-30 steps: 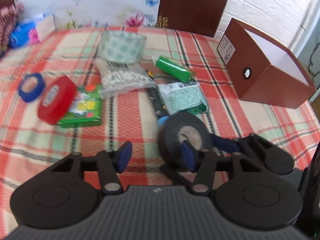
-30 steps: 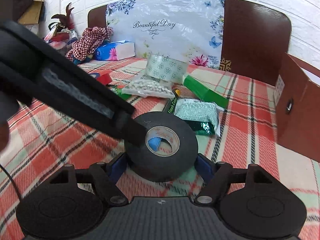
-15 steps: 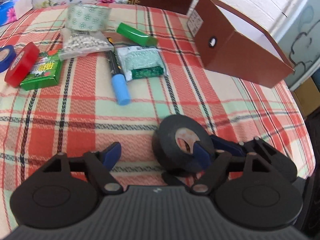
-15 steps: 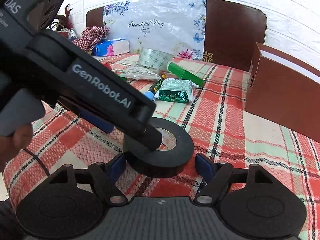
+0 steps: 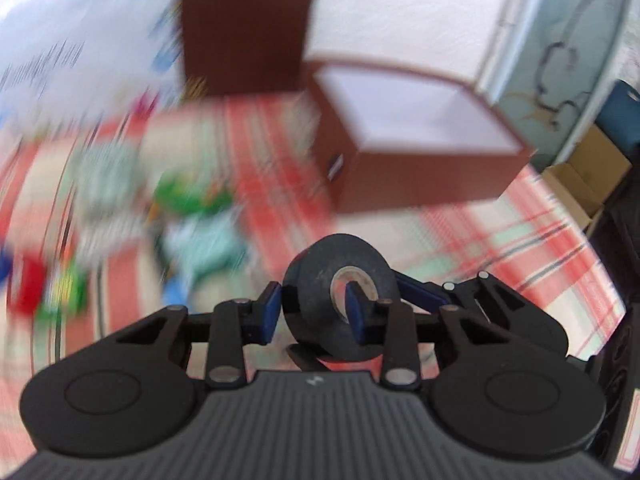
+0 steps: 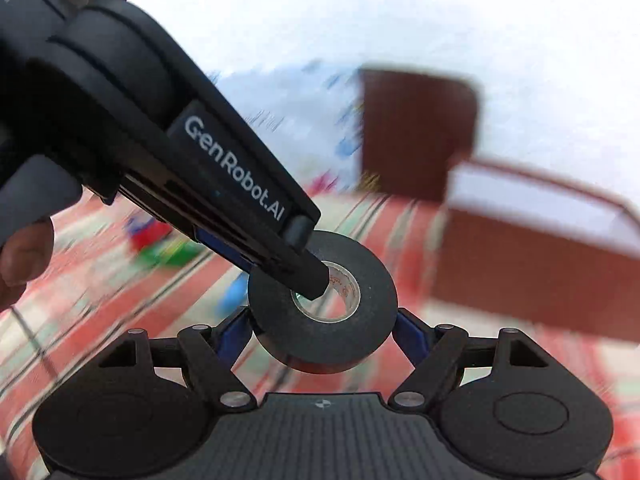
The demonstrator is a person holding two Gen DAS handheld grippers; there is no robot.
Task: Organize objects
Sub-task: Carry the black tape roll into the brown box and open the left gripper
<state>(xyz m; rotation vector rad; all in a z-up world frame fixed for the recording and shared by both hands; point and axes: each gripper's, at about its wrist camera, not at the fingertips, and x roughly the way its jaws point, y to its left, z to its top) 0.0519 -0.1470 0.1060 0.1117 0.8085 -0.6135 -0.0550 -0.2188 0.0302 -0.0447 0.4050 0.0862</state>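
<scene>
A black tape roll (image 5: 316, 300) is held by both grippers, lifted above the plaid tablecloth. My left gripper (image 5: 314, 312) is shut on its wall, one finger outside and one through the core. My right gripper (image 6: 324, 322) is shut on the roll's (image 6: 280, 304) outer sides. The left gripper's finger (image 6: 304, 276) reaches into the core in the right wrist view. An open brown box (image 5: 420, 176) with a white inside stands ahead to the right; it also shows in the right wrist view (image 6: 528, 272).
Blurred items lie on the left of the tablecloth (image 5: 480, 232): a green packet (image 5: 188, 196), a red tape roll (image 5: 28, 292), a blue marker cap (image 5: 176, 294). A brown chair back (image 5: 244, 28) stands behind the table. Cardboard boxes (image 5: 592, 176) sit at the right.
The left gripper has closed onto the tape roll's wall. Both grippers have lifted the roll off the cloth and swung toward the brown box; the views are now motion-blurred.
</scene>
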